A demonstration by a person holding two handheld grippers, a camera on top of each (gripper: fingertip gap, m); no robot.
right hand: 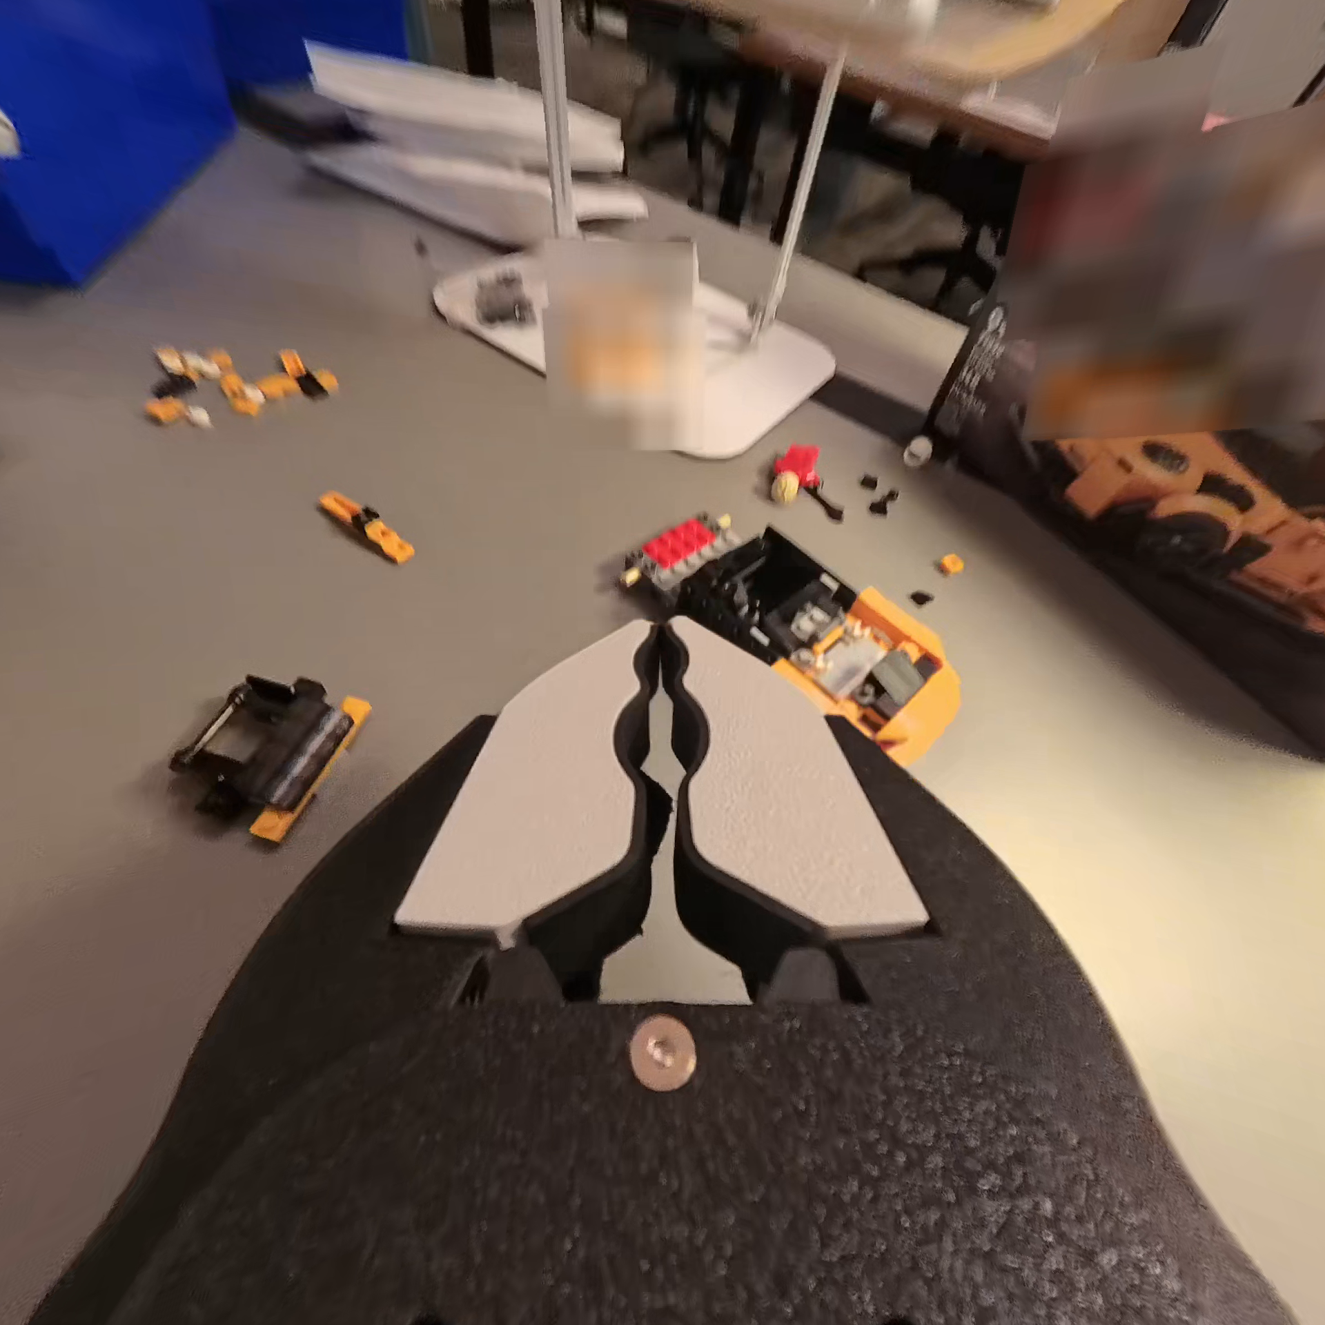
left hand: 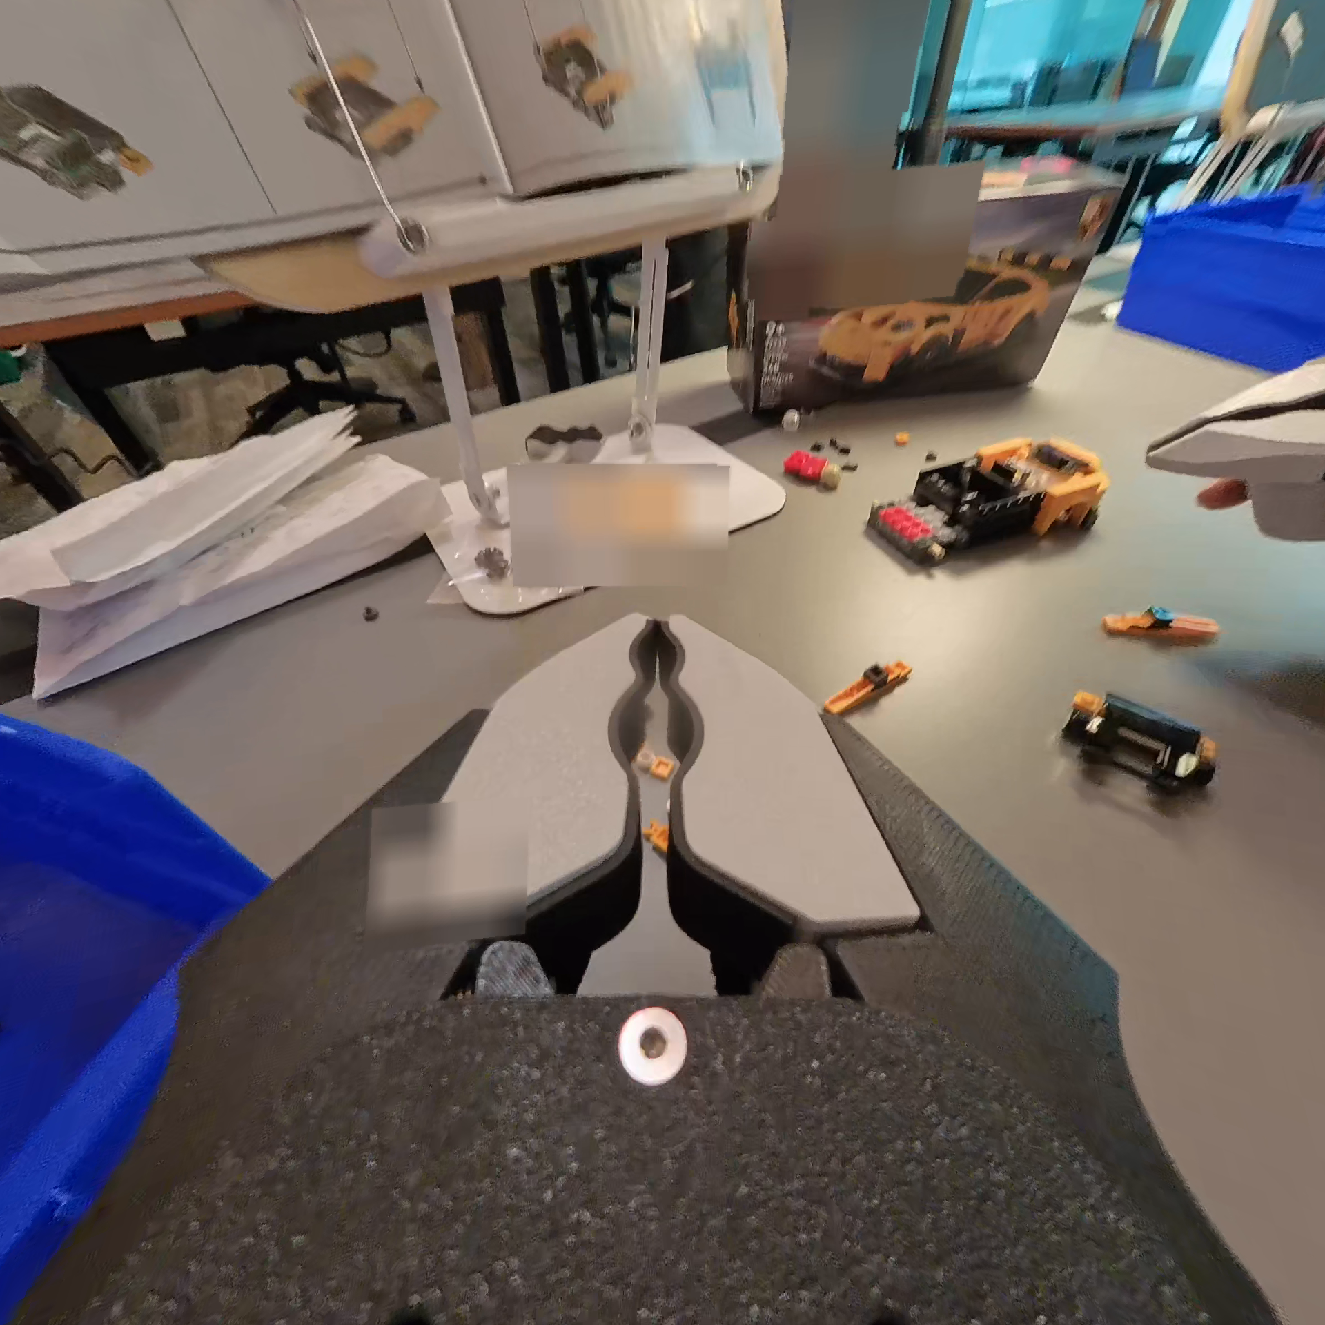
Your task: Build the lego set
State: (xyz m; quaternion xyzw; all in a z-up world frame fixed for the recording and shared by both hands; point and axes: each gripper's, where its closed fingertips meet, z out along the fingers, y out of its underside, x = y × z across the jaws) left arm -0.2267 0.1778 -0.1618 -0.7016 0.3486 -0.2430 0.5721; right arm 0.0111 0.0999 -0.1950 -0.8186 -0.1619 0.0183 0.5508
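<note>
A half-built orange and black lego car with red bricks at one end stands on the grey table; in the right wrist view the car lies just beyond my fingertips. My left gripper is shut and empty, above small orange pieces seen through its gap. My right gripper is shut and empty, close to the car's near side. A black and orange sub-assembly lies apart. Thin orange strips lie loose. The right gripper's tip shows at the left wrist view's right edge.
A white stand holds the instruction booklet overhead. The set's box stands at the back. White paper bags, blue bins, a red piece and scattered orange bits lie around. About 25 centimetres separates my left fingertips from my right.
</note>
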